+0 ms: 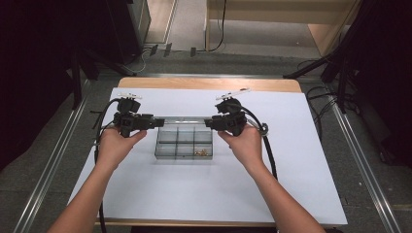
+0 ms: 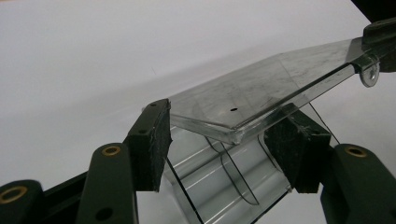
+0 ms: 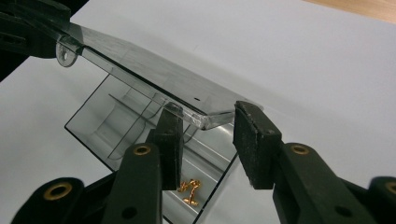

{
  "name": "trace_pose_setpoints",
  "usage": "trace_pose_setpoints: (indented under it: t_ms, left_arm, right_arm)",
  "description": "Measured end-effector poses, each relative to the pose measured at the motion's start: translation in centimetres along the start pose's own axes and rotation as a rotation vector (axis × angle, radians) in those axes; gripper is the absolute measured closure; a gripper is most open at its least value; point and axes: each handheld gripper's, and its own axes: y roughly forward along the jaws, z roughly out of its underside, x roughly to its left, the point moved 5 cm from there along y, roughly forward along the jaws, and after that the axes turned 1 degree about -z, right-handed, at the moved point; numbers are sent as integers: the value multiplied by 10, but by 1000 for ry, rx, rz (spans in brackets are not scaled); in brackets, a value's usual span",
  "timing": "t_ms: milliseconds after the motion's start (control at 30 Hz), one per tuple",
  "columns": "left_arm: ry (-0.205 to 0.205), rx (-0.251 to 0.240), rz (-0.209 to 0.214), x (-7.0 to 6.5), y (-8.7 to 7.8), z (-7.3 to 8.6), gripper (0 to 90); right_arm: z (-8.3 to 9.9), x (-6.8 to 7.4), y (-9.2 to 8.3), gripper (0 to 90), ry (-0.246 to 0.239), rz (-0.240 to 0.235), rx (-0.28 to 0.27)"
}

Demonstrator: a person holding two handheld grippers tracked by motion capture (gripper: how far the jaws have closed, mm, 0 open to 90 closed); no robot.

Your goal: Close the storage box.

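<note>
So in the high view there's a clear compartment box [image 1: 183, 142] sitting mid-frame on the white worktop [image 1: 291, 160], with its lid [image 1: 183, 118] raised along the upper edge. The left hand-held gripper [image 1: 151, 121] has one end of the lid, the right hand-held gripper [image 1: 212, 122] the other.

Left gripper view: the jaws sit either side of the lid corner [image 2: 219, 126] at centre frame, pads looking like they're pressing its edges, box open underneath.

Right gripper view: same deal, jaws narrowed around the other lid corner [image 3: 205, 112]. Lower centre, a few little gold bits [image 3: 190, 190] lie in one compartment.

What worries me: the lid is slick plastic, held just at its corners. If one side slips, it could snap down or twist the hinge. Uneven pull might also drag the box and scatter the gold bits.
</note>
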Motion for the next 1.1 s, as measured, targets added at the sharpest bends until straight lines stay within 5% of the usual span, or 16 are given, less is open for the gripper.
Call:
trace_pose_setpoints:
  t_ms: [1100]
  left_arm:
    - [15,7,39,-5,-1,36,410]
  right_arm:
    - [36,6,7,638,-9,-29,42]
